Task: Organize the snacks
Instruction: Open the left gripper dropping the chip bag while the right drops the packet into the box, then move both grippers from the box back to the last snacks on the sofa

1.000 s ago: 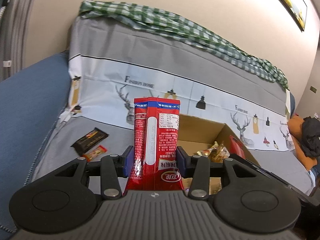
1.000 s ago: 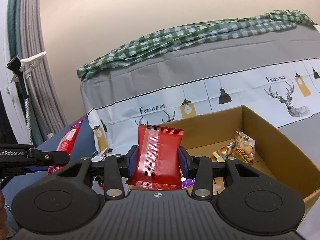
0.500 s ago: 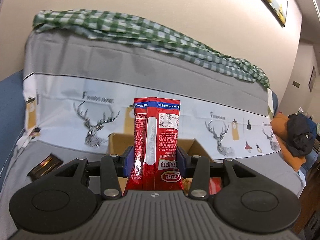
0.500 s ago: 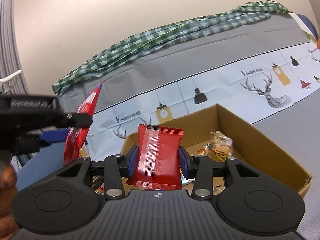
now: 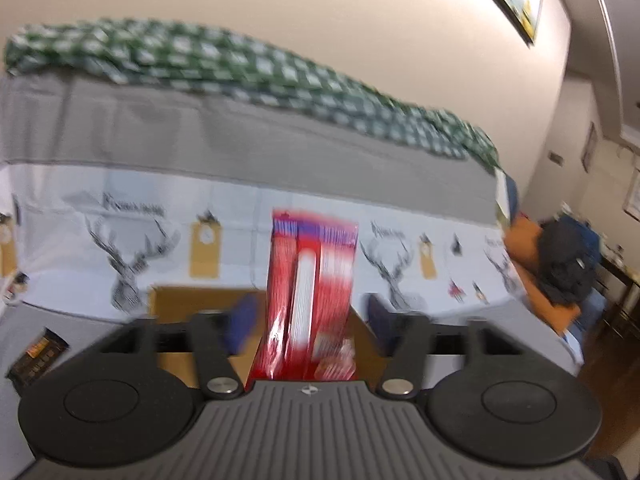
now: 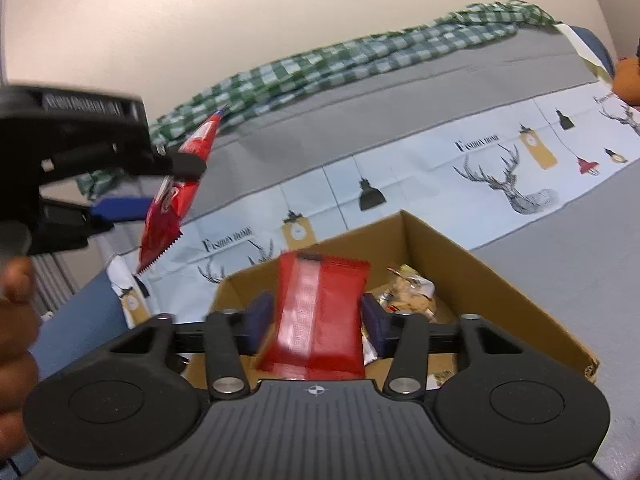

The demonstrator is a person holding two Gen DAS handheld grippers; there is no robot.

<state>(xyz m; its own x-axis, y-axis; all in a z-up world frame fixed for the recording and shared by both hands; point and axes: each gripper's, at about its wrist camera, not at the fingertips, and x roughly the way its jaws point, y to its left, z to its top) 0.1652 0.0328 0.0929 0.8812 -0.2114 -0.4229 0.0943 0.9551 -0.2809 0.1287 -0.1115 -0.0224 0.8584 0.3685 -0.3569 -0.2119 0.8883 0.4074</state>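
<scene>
Snacks drop now: both grippers' jaws are opening over the cardboard box [image 6: 460,248]. Left gripper [image 5: 308,320] frees its red packet [image 5: 314,296]; right gripper [image 6: 316,320] frees its red pouch [image 6: 318,312]. Best hold steady above the box.

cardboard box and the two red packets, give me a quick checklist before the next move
1. Left tool letting go: ok, jaws opening, pads clear of the tall red packet.
2. Right tool letting go: ok, jaws opening, gaps beside the square red packet.
3. Square packet over the cardboard box: ok.
4. Tall packet over the box: cannot tell, left view blurred.
5. Room in the box: ok, a few snacks at the far side.
6. Items left outside: not ok, dark bar lies on the grey cover.
</scene>
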